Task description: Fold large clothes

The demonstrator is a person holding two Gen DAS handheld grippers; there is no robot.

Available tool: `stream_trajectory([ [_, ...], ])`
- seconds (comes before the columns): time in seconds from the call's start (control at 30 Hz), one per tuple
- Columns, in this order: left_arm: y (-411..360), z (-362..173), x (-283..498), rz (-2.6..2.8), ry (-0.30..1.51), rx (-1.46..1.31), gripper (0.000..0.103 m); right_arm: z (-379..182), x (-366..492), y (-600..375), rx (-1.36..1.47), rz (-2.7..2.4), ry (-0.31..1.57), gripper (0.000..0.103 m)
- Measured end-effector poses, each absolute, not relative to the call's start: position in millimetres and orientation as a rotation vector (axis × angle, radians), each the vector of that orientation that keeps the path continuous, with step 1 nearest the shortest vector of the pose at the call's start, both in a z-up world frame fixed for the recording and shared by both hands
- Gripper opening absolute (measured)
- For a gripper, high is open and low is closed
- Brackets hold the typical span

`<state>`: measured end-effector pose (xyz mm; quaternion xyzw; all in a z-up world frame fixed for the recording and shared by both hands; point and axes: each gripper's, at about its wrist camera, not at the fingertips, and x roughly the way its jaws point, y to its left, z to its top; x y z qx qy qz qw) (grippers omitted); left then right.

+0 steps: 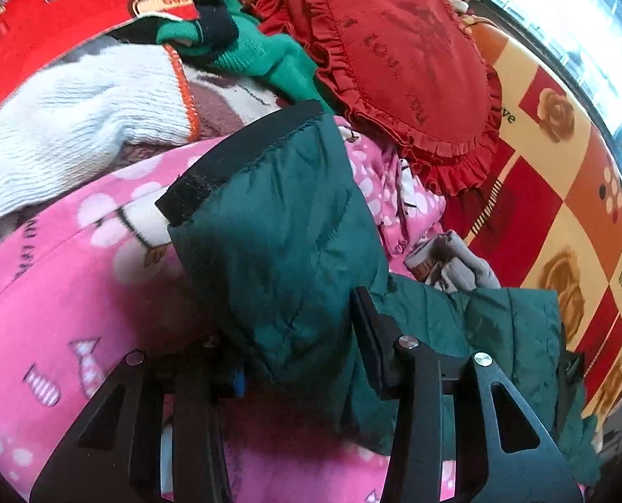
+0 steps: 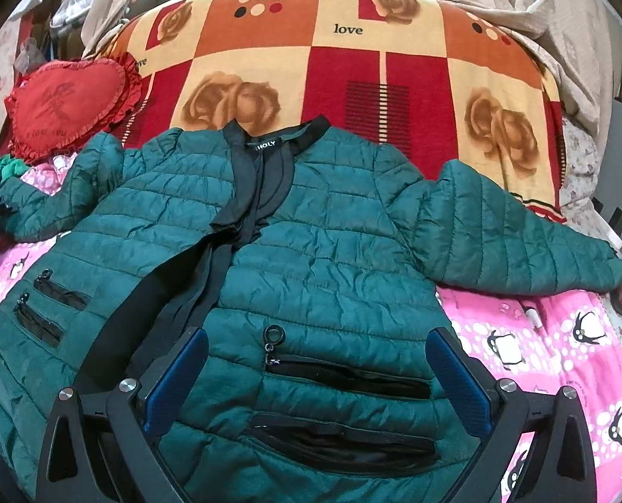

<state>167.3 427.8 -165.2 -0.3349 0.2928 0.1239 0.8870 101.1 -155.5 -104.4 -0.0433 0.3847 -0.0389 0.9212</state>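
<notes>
In the left wrist view, the left claw (image 1: 306,360) was clenched on a sleeve (image 1: 277,226) of the green quilted jacket, its black cuff pointing up over the pink blanket (image 1: 59,302), near a red heart pillow (image 1: 394,50). In the right wrist view, the jacket (image 2: 311,251) lay front-up and spread (zip open) across the pink blanket and the rose-patterned blanket (image 2: 352,71) on the bed. The right claw (image 2: 317,381) hovered released above its lower pockets.

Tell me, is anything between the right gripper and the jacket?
Nothing visible. The right gripper hangs open directly over the jacket, its fingers either side of the pocket zippers.
</notes>
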Motion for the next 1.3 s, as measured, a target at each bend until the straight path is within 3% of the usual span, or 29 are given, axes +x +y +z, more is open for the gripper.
stream_trajectory([
  [0.17,423,-167,177,0.257,0.611,-0.694,0.039,-105,101,-159,-0.083,-0.093,0.799,0.103],
  [0.2,421,-166,179,0.266,0.611,-0.682,0.024,-105,99,-160,-0.087,-0.098,0.799,0.103],
  [0.23,418,-165,181,0.278,0.619,-0.666,0.017,-105,98,-161,-0.094,-0.109,0.800,0.103],
  [0.43,412,-139,163,0.355,0.578,-0.575,0.014,-106,77,-182,-0.094,-0.190,0.813,0.103],
  [0.63,420,-88,125,0.472,0.455,-0.671,0.013,-114,69,-211,-0.062,-0.252,0.861,0.103],
  [0.93,245,-32,174,-0.017,0.458,-0.526,0.012,-117,67,-236,0.004,-0.296,0.893,0.103],
  [1.3,7,-49,241,-0.461,0.572,-0.417,0.012,-133,65,-260,0.076,-0.321,0.977,0.103],
])
